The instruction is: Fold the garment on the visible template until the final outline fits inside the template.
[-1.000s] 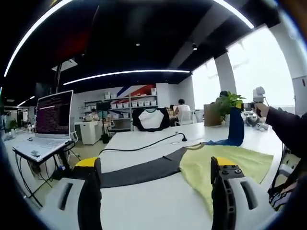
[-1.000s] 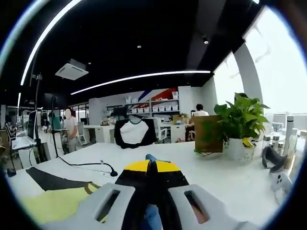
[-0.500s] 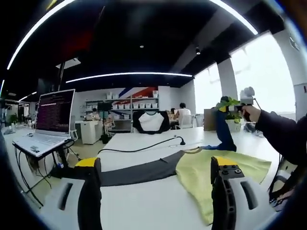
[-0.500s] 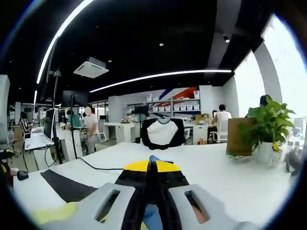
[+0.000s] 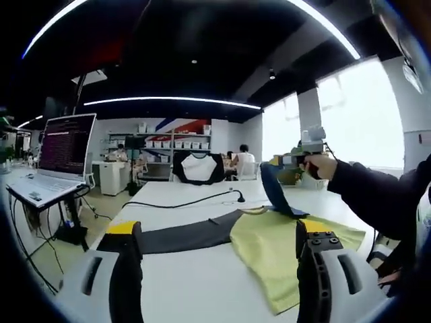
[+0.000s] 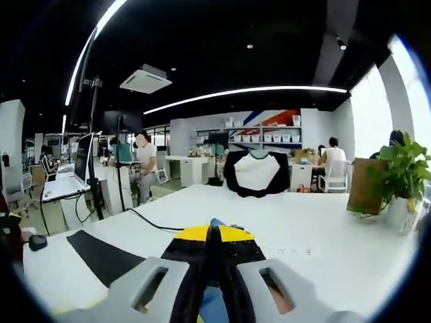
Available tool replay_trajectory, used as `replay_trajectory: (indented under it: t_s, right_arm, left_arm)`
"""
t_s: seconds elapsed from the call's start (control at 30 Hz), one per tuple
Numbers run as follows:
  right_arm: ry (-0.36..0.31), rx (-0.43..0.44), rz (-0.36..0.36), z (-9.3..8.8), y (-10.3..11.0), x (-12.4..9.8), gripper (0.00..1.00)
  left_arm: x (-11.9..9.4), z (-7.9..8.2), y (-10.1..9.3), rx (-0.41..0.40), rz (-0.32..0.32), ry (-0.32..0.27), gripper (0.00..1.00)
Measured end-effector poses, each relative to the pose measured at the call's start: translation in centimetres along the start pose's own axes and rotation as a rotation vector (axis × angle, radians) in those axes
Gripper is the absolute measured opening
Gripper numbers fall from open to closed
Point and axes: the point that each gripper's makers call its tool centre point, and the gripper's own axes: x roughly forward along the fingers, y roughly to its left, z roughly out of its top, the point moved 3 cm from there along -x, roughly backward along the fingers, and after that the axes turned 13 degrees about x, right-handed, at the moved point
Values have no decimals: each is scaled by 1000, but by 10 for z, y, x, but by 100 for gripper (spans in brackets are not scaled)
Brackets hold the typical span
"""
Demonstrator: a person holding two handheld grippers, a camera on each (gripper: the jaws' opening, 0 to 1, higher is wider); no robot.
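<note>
behind everything, we are looking at an open office with dark ceilings, long light strips and bright windows. our work is lying on a white table (image 5: pixel 195 282).

through the left gripper view, we are holding the left gripper (image 5: pixel 219 269) low over the table with its jaws spread wide apart and gripping nothing. between and beyond them, a yellow-green shirt (image 5: pixel 283 249) is lying flat, with one black sleeve (image 5: pixel 182 237) stretching out to the left. the shirt's blue sleeve (image 5: pixel 275 195) is lifting off the table, pinched at its top by the right gripper (image 5: pixel 300 156), which we are carrying in a hand (image 5: pixel 322 165) with a dark cuff. a black cable (image 5: pixel 195 200) is running across the table behind the shirt, and a laptop (image 5: pixel 50 161) is glowing on a stand to the left.

through the right gripper view, the right gripper (image 6: pixel 212 245) is showing its jaws pressed together, clamped on a strip of blue sleeve (image 6: pixel 214 303). a black sleeve (image 6: pixel 101 252) is lying on the table (image 6: pixel 316 249) to the left. a potted plant (image 6: pixel 404 182) is standing at the right edge. a black and white shirt (image 6: pixel 256 172) is draped over a chair behind the table.
</note>
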Motion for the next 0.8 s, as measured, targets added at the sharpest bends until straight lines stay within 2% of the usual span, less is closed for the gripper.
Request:
replay_trajectory:
  t_s: [0.23, 0.4, 0.8]
  right_arm:
    - [85, -2, -6, -39, 4, 11, 0]
    - [153, 6, 10, -75, 15, 23, 0]
    - [248, 2, 16, -117, 35, 44, 0]
  left_arm:
    - [1, -2, -3, -6, -10, 6, 100]
    - [0, -8, -1, -18, 1, 32, 100]
    - [0, -13, -1, -51, -19, 51, 100]
